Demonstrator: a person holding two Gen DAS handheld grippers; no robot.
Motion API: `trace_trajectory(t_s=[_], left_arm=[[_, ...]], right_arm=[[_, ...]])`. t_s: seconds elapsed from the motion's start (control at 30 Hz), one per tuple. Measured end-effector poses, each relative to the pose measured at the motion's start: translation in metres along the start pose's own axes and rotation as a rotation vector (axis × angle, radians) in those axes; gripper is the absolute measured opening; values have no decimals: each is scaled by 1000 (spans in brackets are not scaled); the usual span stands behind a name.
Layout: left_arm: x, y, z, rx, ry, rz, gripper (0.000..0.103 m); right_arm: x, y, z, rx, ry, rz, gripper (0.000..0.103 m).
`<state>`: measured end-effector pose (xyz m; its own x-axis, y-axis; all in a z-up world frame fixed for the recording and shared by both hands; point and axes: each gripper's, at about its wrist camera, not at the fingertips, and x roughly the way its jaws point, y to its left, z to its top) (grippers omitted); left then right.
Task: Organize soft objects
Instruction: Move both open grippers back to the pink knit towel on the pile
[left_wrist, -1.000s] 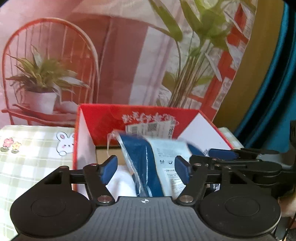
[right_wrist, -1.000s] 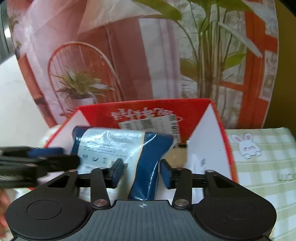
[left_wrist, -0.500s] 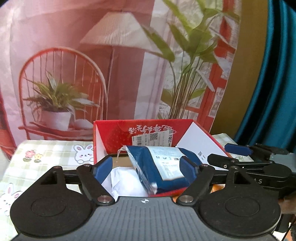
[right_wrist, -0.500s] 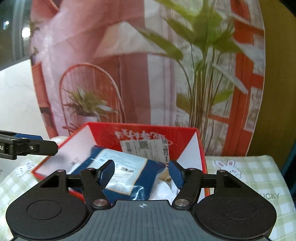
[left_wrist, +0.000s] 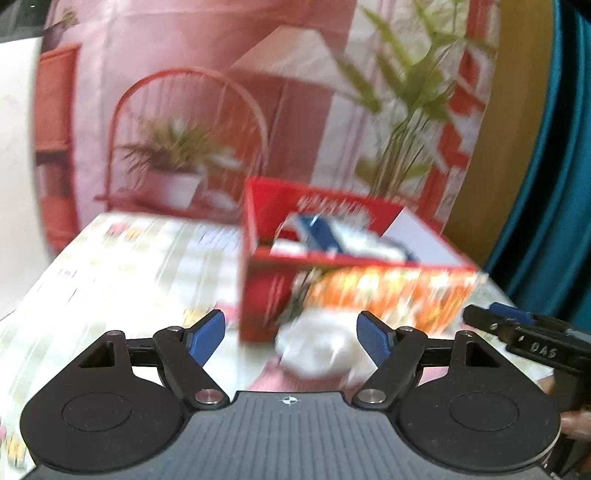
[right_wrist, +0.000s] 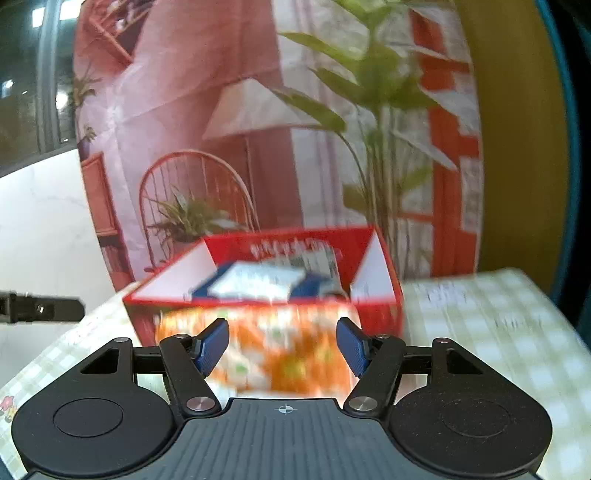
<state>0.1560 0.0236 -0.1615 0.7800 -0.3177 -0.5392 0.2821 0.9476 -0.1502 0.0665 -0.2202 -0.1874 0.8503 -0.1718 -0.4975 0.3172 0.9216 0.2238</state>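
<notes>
A red cardboard box with an orange patterned front stands on the checked tablecloth. A blue and white soft packet lies inside it, also visible in the right wrist view as the packet in the box. A blurred white soft bundle lies on the cloth in front of the box, ahead of my left gripper, which is open and holds nothing. My right gripper is open too, empty, facing the box front from a short way back.
The checked tablecloth with rabbit prints spreads left of the box and also right of it. A printed backdrop hangs behind the table. The right gripper's fingers show at the right edge of the left wrist view.
Both grippers let go of the blue packet, which now lies in the box, and drew back from it. The box looks smaller, and the white bundle has come into view.
</notes>
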Motion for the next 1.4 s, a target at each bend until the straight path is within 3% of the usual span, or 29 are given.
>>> trace_trajectory(t_s=[0.13, 0.33, 0.53, 0.9, 1.17, 1.4], left_arm=[[3, -2, -18, -35, 34, -28, 80], [14, -13, -28, 19, 49, -51, 81], [13, -7, -32, -2, 37, -15, 81], [27, 12, -42, -62, 131, 62, 81], [21, 22, -45, -88, 153, 129, 81], [18, 7, -42, -51, 117, 26, 81]], right_arm=[[-7, 0, -31, 42, 46, -25, 61], [-1, 0, -51, 46, 102, -56, 64], [11, -5, -58, 73, 152, -68, 66], [18, -11, -64, 116, 166, -49, 66], [17, -12, -65, 124, 169, -47, 66], [16, -13, -65, 128, 173, -45, 66]])
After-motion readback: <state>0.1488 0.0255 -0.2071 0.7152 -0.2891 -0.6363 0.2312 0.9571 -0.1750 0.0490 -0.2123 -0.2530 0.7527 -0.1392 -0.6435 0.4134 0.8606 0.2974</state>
